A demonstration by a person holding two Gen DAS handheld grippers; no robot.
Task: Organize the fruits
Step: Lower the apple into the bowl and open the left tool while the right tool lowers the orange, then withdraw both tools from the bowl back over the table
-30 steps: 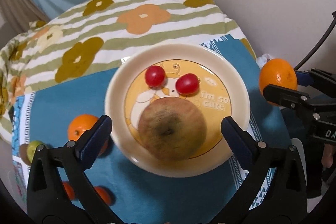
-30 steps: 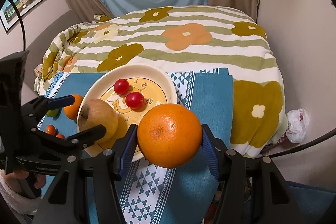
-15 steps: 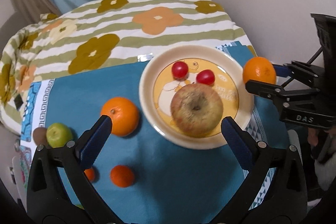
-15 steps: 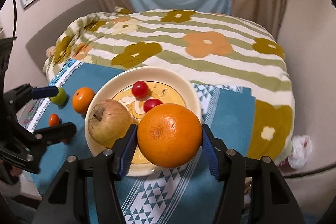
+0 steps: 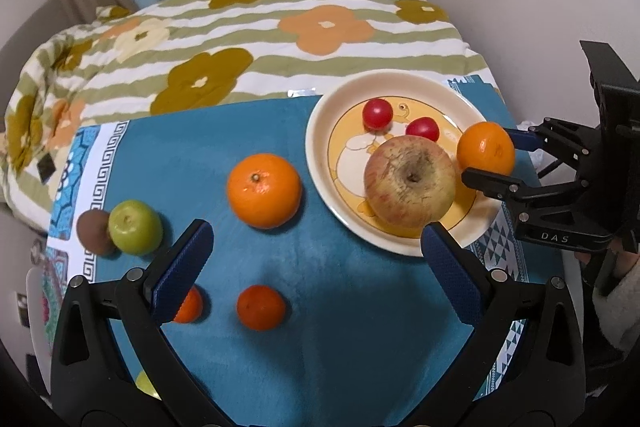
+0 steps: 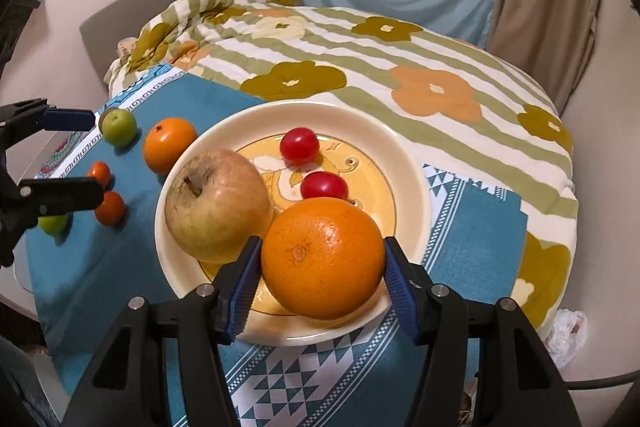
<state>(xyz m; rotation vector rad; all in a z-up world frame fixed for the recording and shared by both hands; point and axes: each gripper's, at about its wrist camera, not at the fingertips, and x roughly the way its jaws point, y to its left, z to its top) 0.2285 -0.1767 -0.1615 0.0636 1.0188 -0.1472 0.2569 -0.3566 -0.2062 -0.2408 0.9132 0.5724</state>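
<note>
My right gripper [image 6: 322, 267] is shut on a large orange [image 6: 323, 258] and holds it over the near rim of the cream plate [image 6: 408, 163]; the orange also shows in the left wrist view [image 5: 485, 147]. The plate [image 5: 320, 131] holds an apple [image 5: 410, 183] and two red cherry tomatoes [image 5: 377, 113]. My left gripper [image 5: 316, 259] is open and empty above the blue cloth, left of the plate. A mandarin [image 5: 264, 190], two small orange fruits [image 5: 261, 307], a green fruit [image 5: 135, 226] and a brown fruit [image 5: 93, 231] lie on the cloth.
The blue cloth [image 5: 340, 347] lies on a bed with a floral striped quilt [image 5: 280, 39]. A wall is close on the right. A white plastic bag [image 6: 568, 331] lies on the floor at the right. Another green fruit [image 6: 54, 223] sits by the left gripper.
My left gripper has drawn back and to the left, away from the plate, so more loose fruit shows. My right gripper has carried the orange in over the plate's rim.
</note>
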